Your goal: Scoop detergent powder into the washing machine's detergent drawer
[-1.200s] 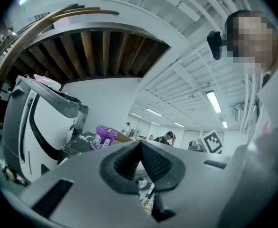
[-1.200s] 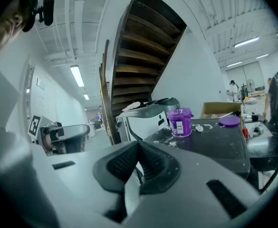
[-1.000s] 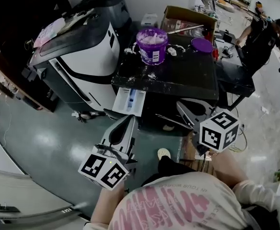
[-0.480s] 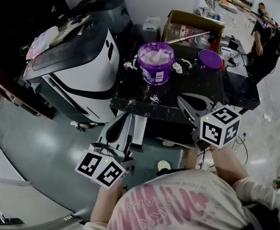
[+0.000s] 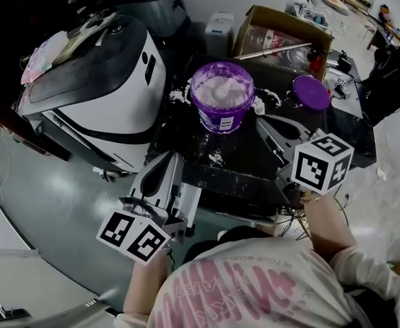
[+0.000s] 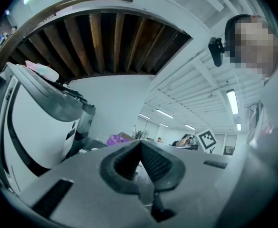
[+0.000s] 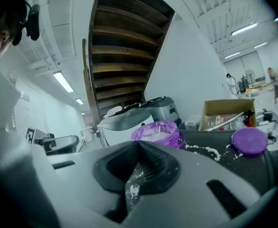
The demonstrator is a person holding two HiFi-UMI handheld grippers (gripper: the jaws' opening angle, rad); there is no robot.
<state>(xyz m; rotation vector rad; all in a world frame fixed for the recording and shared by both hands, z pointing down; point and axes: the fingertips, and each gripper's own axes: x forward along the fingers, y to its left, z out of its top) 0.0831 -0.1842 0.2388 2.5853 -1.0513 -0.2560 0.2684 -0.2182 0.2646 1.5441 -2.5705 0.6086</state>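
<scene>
At the tabletop's [image 5: 244, 157] front edge, the left hand-held gripper [image 5: 174, 158] and right hand-held gripper [image 5: 262, 121] are held closed, empty.

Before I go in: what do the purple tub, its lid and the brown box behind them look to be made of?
Tub: probably plastic; translucent-looking purple wall with a slight gloss and a printed label.
Lid: probably the same plastic; smooth, even purple with a soft sheen.
Box: cardboard; matte brown, with open folded flaps.
</scene>
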